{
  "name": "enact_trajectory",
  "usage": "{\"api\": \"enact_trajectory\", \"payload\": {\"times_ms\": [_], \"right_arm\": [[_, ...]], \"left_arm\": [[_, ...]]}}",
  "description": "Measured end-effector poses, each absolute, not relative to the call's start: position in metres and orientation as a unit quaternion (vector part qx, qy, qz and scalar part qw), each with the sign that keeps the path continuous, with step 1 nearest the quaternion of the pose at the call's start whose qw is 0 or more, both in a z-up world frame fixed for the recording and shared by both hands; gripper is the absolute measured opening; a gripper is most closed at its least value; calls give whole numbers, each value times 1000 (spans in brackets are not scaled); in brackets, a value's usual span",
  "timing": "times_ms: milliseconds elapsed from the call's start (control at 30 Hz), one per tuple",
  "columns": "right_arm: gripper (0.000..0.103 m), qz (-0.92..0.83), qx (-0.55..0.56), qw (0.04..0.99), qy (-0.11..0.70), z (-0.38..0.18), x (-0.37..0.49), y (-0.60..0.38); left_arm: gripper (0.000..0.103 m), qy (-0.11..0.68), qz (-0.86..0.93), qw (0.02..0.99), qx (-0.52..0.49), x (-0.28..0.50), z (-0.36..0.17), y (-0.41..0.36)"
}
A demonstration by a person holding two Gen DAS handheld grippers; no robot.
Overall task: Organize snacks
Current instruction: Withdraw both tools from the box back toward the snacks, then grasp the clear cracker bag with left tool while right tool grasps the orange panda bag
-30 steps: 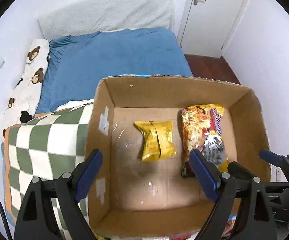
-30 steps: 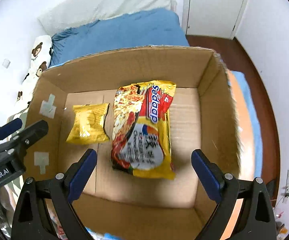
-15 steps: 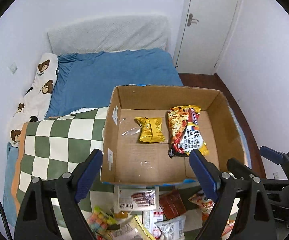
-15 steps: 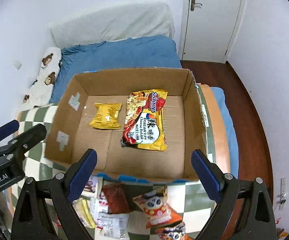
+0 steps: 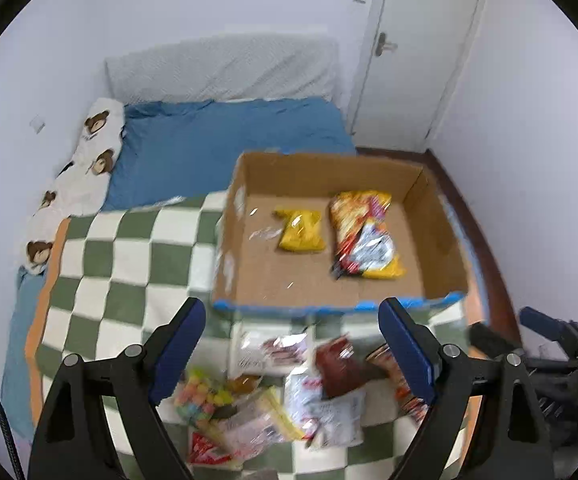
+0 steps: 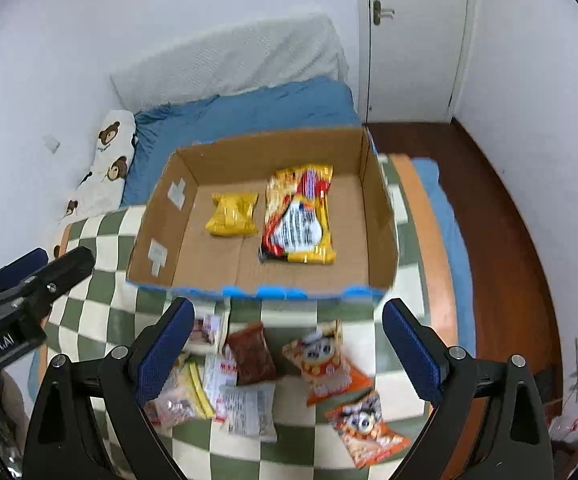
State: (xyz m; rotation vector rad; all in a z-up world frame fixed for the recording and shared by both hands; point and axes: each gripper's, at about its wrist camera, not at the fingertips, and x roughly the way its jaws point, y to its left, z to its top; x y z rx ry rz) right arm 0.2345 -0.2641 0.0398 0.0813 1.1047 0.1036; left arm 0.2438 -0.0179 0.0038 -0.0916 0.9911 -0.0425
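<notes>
Snacks (image 6: 249, 376) in front of the box (image 6: 257, 292) are showing now; we're backing both tools (image 5: 293, 344) (image 6: 285, 348) out, wide open and empty, for another grab.

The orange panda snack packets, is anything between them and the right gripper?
Nothing visible. The right gripper is open above the checkered blanket, and the orange panda snack packets lie flat, uncovered. The cardboard box beyond is open-topped.

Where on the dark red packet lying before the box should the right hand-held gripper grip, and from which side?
Probably from above, across the short width of the dark red packet. It lies flat on the blanket, overlapping white packets, so its upper, freer end suits the right hand-held gripper.
</notes>
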Motion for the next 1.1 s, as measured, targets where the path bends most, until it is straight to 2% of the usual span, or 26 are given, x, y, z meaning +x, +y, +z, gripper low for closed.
{"api": "enact_trajectory", "payload": {"times_ms": [133,400,500,700,733,800,867,933,967,1033,1100], "right_arm": [[97,41,60,819,569,-1,218,-285],[97,43,68,749,658,-94,195,-303],[97,48,54,742,666,-109,199,-298],[97,69,-11,741,668,-125,236,-274],[97,73,-22,738,670,-129,244,-269],[97,78,-37,729,679,-140,259,-263],[96,75,-53,721,687,-152,269,-261],[77,70,-60,714,694,-161,274,-261],[63,71,-50,710,698,-165,274,-262],[62,68,-12,703,707,-168,270,-268],[61,70,32,691,719,-170,262,-274]], "left_arm": [[88,511,0,859,-10,223,-41,-5],[88,631,-39,768,103,189,-167,-9],[88,660,-64,733,152,190,-202,-29],[88,667,-100,700,236,198,-243,-62],[86,668,-99,700,234,200,-246,-62],[76,676,-83,706,195,209,-247,-54],[73,695,-56,707,120,217,-243,-38],[73,709,-32,705,15,222,-237,-16],[73,713,-22,700,-34,222,-235,-6],[73,710,-5,693,-128,219,-230,14],[73,710,1,682,-173,214,-229,24]]}}
